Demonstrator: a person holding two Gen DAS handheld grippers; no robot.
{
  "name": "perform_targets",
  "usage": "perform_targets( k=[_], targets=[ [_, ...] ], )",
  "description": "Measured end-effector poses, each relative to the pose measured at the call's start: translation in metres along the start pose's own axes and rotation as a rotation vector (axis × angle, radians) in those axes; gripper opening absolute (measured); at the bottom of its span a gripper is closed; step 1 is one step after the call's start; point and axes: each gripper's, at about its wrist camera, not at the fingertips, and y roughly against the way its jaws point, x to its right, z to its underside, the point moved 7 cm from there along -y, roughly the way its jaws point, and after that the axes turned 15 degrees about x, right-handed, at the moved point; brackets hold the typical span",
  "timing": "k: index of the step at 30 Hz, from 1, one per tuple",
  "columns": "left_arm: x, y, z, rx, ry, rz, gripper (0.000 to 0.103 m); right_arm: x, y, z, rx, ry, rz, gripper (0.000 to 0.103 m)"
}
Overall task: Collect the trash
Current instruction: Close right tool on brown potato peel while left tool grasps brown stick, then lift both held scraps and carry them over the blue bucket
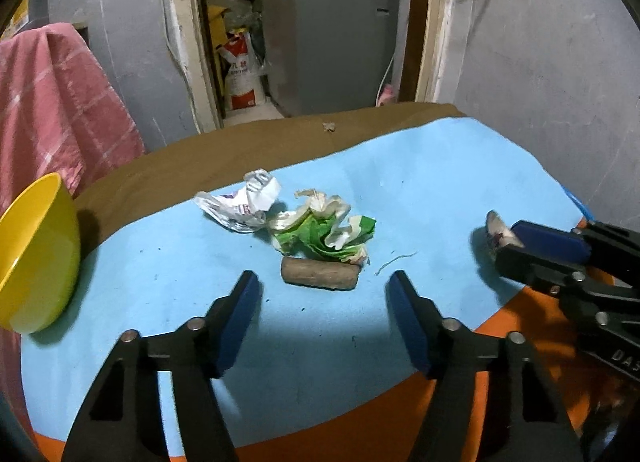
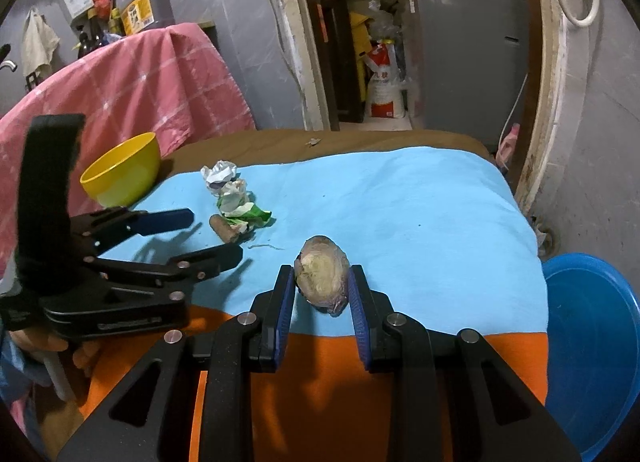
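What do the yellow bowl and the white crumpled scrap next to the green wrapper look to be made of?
Yellow bowl: likely plastic, going by its smooth, even colour and soft sheen, though glazed ceramic is possible. White crumpled scrap: paper or thin printed packaging, with sharp creases and printed marks; which one is unclear.

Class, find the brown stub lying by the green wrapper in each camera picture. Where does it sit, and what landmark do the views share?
Left wrist view: the brown stub lies centre frame, just ahead of the open left gripper, nearer than the green wrapper.
Right wrist view: stub left of centre, beside the wrapper.
Shared landmark: the yellow bowl.
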Motion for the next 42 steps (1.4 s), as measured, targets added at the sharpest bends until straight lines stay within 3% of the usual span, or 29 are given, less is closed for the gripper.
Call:
perform_targets(
  k=[5,17,24,34,42],
  targets=[
    [-0.005,-0.003,0.003,-0.012,0.025,0.007,0.036,0.003,0.003,0.001,0.008,-0.010,0.008,0.025],
    [0.003,0.018,0.004,0.032,0.009,-0.003,0.035,0.005,0.006,0.002,0.015,-0.013,0.013,0.025],
    [0.016,0.047,-0.001,0.102,0.025,0.009,0.035,0.004,0.021,0.001,0.062,-0.014,0.019,0.025],
    [0.049,0.095,-0.040,0.342,0.091,0.088,0.035,0.010,0.084,-0.027,0.309,0.028,0.078,0.025],
    [0.105,0.104,-0.081,0.449,0.109,0.202,0.035,0.051,0.142,-0.045,0.501,-0.020,0.198,0.025]
  ],
)
